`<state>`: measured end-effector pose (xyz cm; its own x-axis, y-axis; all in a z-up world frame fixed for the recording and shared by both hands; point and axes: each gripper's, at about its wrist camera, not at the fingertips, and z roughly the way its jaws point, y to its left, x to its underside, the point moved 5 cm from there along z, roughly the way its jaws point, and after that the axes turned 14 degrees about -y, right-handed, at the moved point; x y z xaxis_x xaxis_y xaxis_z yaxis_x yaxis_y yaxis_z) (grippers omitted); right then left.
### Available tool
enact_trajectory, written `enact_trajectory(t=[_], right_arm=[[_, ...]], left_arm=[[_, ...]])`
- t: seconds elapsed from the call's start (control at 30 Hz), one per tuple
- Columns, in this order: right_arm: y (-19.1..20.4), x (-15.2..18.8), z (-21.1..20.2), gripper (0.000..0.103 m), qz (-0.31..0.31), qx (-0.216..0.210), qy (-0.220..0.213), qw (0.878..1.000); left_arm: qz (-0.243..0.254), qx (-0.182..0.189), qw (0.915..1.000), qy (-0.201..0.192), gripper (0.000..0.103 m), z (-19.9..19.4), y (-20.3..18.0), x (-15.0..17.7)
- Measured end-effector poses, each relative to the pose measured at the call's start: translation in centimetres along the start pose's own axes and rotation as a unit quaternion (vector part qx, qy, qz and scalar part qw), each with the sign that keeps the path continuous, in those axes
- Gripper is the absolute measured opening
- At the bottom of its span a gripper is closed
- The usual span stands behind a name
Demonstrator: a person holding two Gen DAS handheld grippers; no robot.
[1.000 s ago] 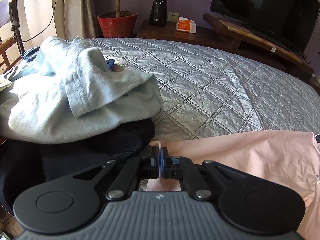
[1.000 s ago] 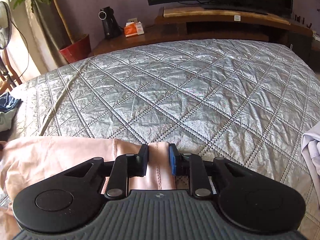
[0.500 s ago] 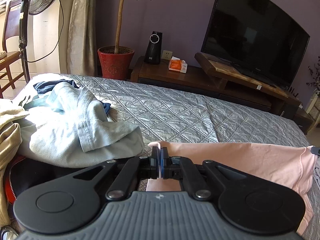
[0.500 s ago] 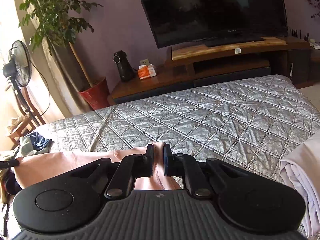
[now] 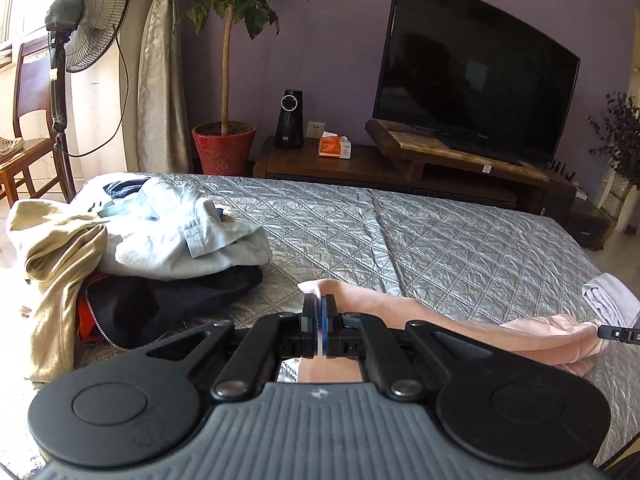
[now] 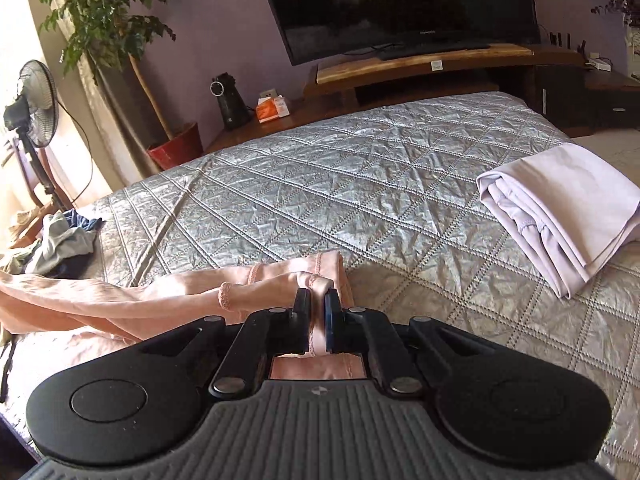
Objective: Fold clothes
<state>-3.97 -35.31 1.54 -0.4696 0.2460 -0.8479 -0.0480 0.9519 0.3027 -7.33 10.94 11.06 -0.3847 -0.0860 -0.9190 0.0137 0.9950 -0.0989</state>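
Both grippers have come up and back off the bed [image 5: 460, 240] since the earlier frames: then the views sat low over the quilt, now more of the room shows, w/ the TV [image 5: 472, 76] and fan [image 5: 92, 20] in full in the left view. Pink top [image 5: 460, 330] has risen w/ them and hangs stretched between the two grippers, above the near part of the bed.

Progress, as I judge it: early. One pale top [image 6: 560, 208] lies folded at the right side of the bed. Heap [image 5: 160, 240] of unfolded clothes (light blue, tan, dark) sits at the left side, untouched. Pink top is only lifted and pulled taut, no fold in it yet. So 1 done, 1 in hand, several left.

Views: left view shows the heap close up, plus a tip of the other gripper at the pink top's far end; folded top is only a sliver at its right edge. Right view shows the folded top whole and the heap small and far at left, and the pink top's hems bunched near the jaws.

Left gripper [image 5: 320, 324]: jaws pinched tight on a thin edge of the pink top. Right gripper [image 6: 318, 320]: jaws narrow, clamped on a thicker bunch of pink cloth.
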Motion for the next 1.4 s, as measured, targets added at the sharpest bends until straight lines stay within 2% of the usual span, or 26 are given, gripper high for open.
enact_trajectory(t=[0.2, 0.27, 0.33, 0.37, 0.43, 0.53, 0.6, 0.67, 0.7, 0.73, 0.8, 0.87, 0.93, 1.0, 1.07, 1.1, 1.13, 1.23, 1.33, 1.4], right_arm=[[-1.0, 2.7, -0.1, 0.011, -0.004, 0.013, 0.035, 0.999], [-1.3, 2.9, -0.2, 0.016, -0.006, 0.022, 0.037, 0.999], [-1.6, 2.9, -0.3, 0.026, -0.008, 0.038, 0.043, 0.998], [-1.8, 2.9, -0.4, 0.027, -0.009, 0.045, 0.045, 0.998], [-2.1, 2.7, -0.8, 0.041, -0.014, 0.064, 0.048, 0.997], [-2.7, 2.2, -1.4, 0.041, -0.017, 0.085, 0.045, 0.995], [-3.1, 2.0, -1.7, 0.042, -0.024, 0.100, 0.047, 0.994], [-3.3, 1.8, -2.1, 0.041, -0.036, 0.116, 0.051, 0.991], [-2.8, 1.6, -2.4, 0.042, -0.063, 0.127, 0.045, 0.989], [-1.7, 1.1, -2.9, 0.042, -0.096, 0.122, 0.033, 0.987], [1.6, 0.1, -3.8, 0.043, -0.128, 0.058, 0.006, 0.990], [5.8, -0.5, -4.1, 0.044, -0.164, -0.021, 0.006, 0.986], [10.5, -0.3, -3.6, 0.044, -0.209, -0.079, 0.022, 0.974], [15.2, 0.6, -2.6, 0.044, -0.229, -0.138, 0.035, 0.963], [20.1, 1.9, -1.6, 0.042, -0.247, -0.197, 0.050, 0.947], [22.5, 2.8, -1.3, 0.042, -0.265, -0.224, 0.057, 0.936], [25.0, 3.7, -1.0, 0.042, -0.284, -0.251, 0.064, 0.923], [31.4, 6.9, -0.4, 0.043, -0.358, -0.316, 0.071, 0.876], [35.4, 9.8, 0.8, 0.044, -0.420, -0.351, 0.096, 0.831], [36.5, 11.5, 1.5, 0.044, -0.451, -0.355, 0.112, 0.811]], left_arm=[[0.018, 0.011, 0.9973, 0.070, 0.002, -1.2, -1.2, 4.5], [0.026, 0.013, 0.9954, 0.091, 0.002, -1.4, -1.5, 5.7], [0.034, 0.003, 0.9936, 0.108, 0.003, -1.3, -1.5, 6.6], [0.037, -0.002, 0.9925, 0.116, 0.003, -1.3, -1.5, 7.0], [0.036, -0.021, 0.9919, 0.120, 0.004, -1.2, -0.8, 7.2], [0.037, -0.064, 0.9908, 0.114, 0.012, -1.2, 0.5, 6.8], [0.027, -0.098, 0.9893, 0.105, 0.013, -1.4, 1.8, 6.3], [0.007, -0.109, 0.9894, 0.096, 0.013, -1.7, 2.8, 5.8], [-0.004, -0.109, 0.9901, 0.088, 0.015, -1.8, 3.1, 5.4], [-0.006, -0.111, 0.9906, 0.080, 0.019, -1.8, 3.3, 4.9], [-0.008, -0.115, 0.9913, 0.064, 0.021, -1.8, 3.6, 3.9], [-0.020, -0.111, 0.9919, 0.058, 0.020, -0.9, 4.1, 2.6], [-0.026, -0.104, 0.9928, 0.054, 0.021, 0.4, 4.4, 1.2], [-0.007, -0.103, 0.9938, 0.041, 0.022, 1.4, 4.3, 0.1], [0.007, -0.090, 0.9952, 0.038, 0.031, 2.4, 4.1, -0.5], [0.010, -0.079, 0.9959, 0.041, 0.044, 2.9, 3.9, -0.5], [0.012, -0.069, 0.9966, 0.044, 0.051, 3.4, 3.8, -0.6], [0.034, -0.046, 0.9969, 0.053, 0.051, 4.6, 3.6, -0.7], [0.048, -0.038, 0.9970, 0.048, 0.057, 5.4, 4.2, -1.2], [0.040, -0.037, 0.9975, 0.046, 0.057, 5.9, 5.0, -1.6]])
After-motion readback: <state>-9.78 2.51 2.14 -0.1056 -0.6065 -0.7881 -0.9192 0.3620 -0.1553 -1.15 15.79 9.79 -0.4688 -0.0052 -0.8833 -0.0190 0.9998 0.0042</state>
